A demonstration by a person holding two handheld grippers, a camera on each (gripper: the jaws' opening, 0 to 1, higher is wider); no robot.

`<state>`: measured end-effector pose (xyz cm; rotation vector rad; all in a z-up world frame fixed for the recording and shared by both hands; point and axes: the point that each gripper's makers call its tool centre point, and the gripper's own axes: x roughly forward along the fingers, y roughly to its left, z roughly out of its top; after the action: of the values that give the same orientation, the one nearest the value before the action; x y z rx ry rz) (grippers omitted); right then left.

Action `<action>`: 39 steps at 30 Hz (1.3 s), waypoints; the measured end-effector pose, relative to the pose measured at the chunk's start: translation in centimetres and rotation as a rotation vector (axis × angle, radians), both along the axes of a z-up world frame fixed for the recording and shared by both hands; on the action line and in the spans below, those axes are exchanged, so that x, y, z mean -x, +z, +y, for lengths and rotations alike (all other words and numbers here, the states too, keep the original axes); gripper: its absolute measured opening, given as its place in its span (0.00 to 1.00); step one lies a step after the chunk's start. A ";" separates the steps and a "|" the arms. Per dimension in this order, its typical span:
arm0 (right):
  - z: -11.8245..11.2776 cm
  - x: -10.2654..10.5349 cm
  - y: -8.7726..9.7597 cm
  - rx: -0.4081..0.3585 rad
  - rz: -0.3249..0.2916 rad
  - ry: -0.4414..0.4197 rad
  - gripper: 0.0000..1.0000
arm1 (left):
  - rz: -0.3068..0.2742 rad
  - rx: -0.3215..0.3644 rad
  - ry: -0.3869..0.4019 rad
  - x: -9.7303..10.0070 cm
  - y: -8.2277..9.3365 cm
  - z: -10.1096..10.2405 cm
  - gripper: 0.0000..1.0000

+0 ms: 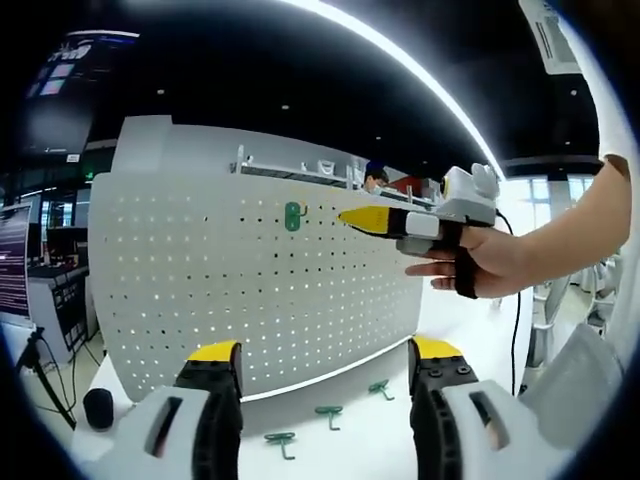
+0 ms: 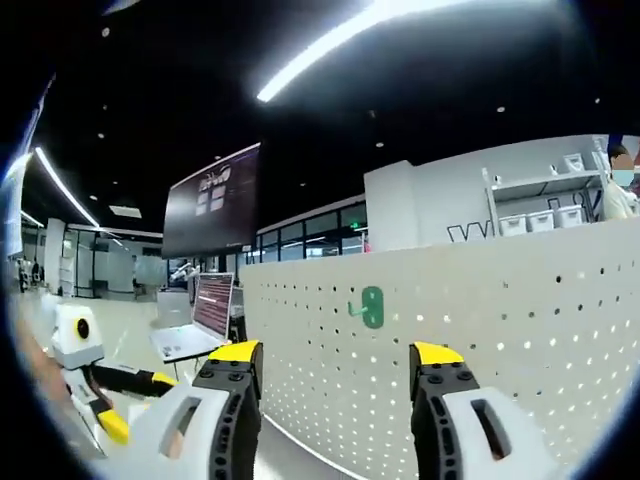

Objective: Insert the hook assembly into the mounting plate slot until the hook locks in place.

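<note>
Jaws of my left gripper [image 1: 325, 375] and right gripper [image 2: 337, 378] stand wide and empty before the white pegboard [image 1: 200, 290], one green hook [image 1: 292, 216] seated in it, three spare hooks [image 1: 328, 412] lying on the table [image 1: 340, 450] at its foot

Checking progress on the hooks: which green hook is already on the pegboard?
The green hook high on the white pegboard, just off the right gripper. The other three green hooks lie flat on the table at the board's foot.
</note>
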<state>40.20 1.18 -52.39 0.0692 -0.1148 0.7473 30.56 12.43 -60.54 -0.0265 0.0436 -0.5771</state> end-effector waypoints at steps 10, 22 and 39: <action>-2.3 2.5 -1.8 0.022 0.025 0.004 0.60 | 0.002 -0.004 -0.011 0.2 0.0 -0.2 0.71; -4.5 4.6 -3.7 0.056 0.048 0.014 0.63 | 0.002 -0.007 -0.028 0.4 0.2 -0.1 0.73; -7.3 7.0 -6.3 0.092 0.080 -0.020 0.65 | 0.017 -0.004 -0.021 1.0 -0.2 0.3 0.75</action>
<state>33.20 -6.11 -58.73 0.0104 -0.0052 0.7279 29.58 12.77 -60.74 -0.0269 0.0611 -0.5975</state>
